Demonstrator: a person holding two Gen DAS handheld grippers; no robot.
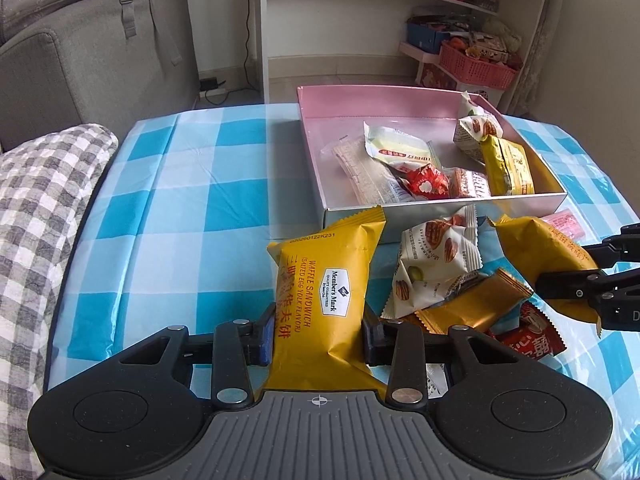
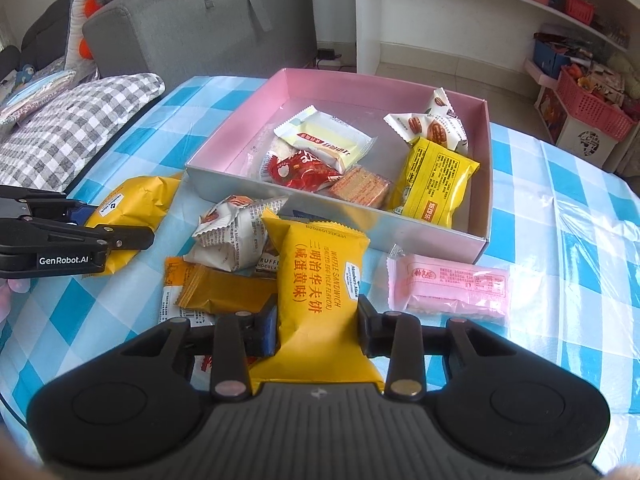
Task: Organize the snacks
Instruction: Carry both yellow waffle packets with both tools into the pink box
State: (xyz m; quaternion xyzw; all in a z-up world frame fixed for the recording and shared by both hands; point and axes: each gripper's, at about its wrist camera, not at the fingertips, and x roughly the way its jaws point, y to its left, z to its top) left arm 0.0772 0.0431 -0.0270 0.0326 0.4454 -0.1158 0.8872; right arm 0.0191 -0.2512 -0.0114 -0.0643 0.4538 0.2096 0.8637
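Yellow foil-like packets fill both sets of jaws: the left gripper (image 1: 319, 334) is clenched across the lower part of one waffle sandwich packet (image 1: 326, 300), whose long axis runs away from the camera toward the box, crimped end farthest; the right gripper (image 2: 317, 330) grips a second waffle packet (image 2: 320, 300) the same way, its long axis also pointing at the box, and its blue and black pads press the packet's sides. Just beyond on the blue-and-white checked tablecloth (image 1: 192, 216) lie a crumpled white nut packet (image 2: 236, 236), a flat orange-brown wrapper (image 2: 224, 292) and a smooth pink packet (image 2: 452, 286), near one another. Farther back sits the shallow rectangular pink box (image 2: 486, 184), holding several glossy wrapped snacks, among them a yellow packet (image 2: 436, 182)
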